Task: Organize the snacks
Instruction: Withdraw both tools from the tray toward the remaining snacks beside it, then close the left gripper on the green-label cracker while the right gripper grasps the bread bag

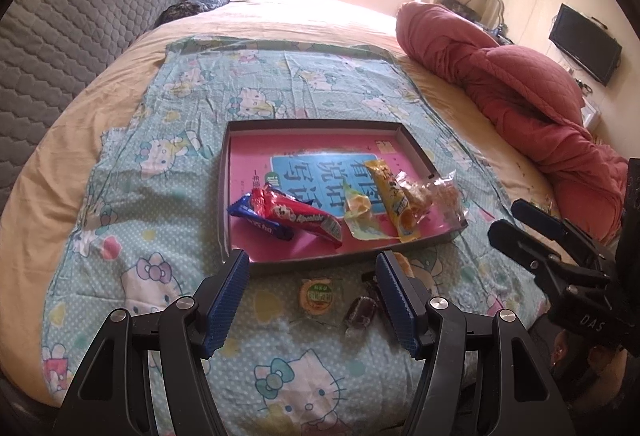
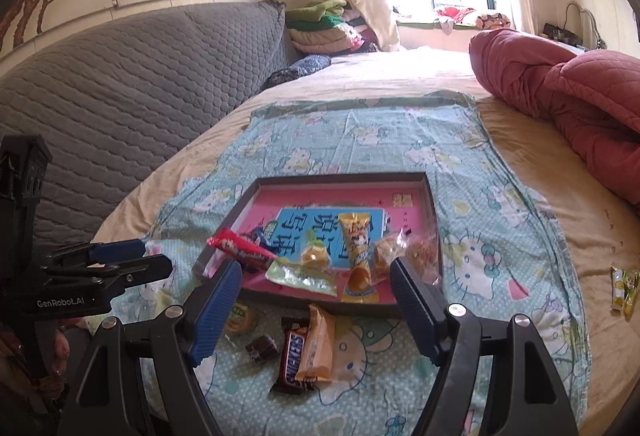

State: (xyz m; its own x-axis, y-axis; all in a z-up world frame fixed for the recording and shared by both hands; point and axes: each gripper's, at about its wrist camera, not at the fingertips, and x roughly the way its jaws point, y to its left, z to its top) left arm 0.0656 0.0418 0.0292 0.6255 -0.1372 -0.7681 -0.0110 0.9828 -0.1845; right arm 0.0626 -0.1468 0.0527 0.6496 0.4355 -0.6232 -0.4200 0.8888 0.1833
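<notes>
Right wrist view: right gripper [image 2: 316,290] hangs over the near edge of the tray [image 2: 434,204], jaws standing wide apart with nothing between the pads; loose snacks lie on the cloth just below it.
Left wrist view: left gripper [image 1: 312,288] points down at the same strip of bed, jaws about half open and empty; the round candy and the dark candy show in the gap between them.
Tray: shallow dark box with a pink book as its floor, at 12 o'clock from both grippers, already carrying a red bar [image 2: 242,250], a yellow tube [image 2: 357,248] and several clear-wrapped pieces.
Snickers bar [image 2: 294,360]: on the cartoon sheet [image 2: 480,268] at 6 o'clock from the tray, touching the orange packet. Probably light and fairly stiff with a slick film wrapper; best taken across its short width at mid-length.
Orange packet [image 2: 320,348]: leaning over the Snickers bar's right edge. Looks soft and crushable, so a gentle pinch across the middle suits it; lifting it first would free the bar.
Dark candy [image 2: 262,348]: small, at 9 o'clock from the Snickers bar; twisted wrapper ends are flimsy, so grip the body.
Round candy [image 2: 241,318]: low flat disc near the tray edge; likely to slide, take it across its rim.
Stray packets [image 2: 624,288]: yellow-green, well apart at 3 o'clock on the bare bed.
</notes>
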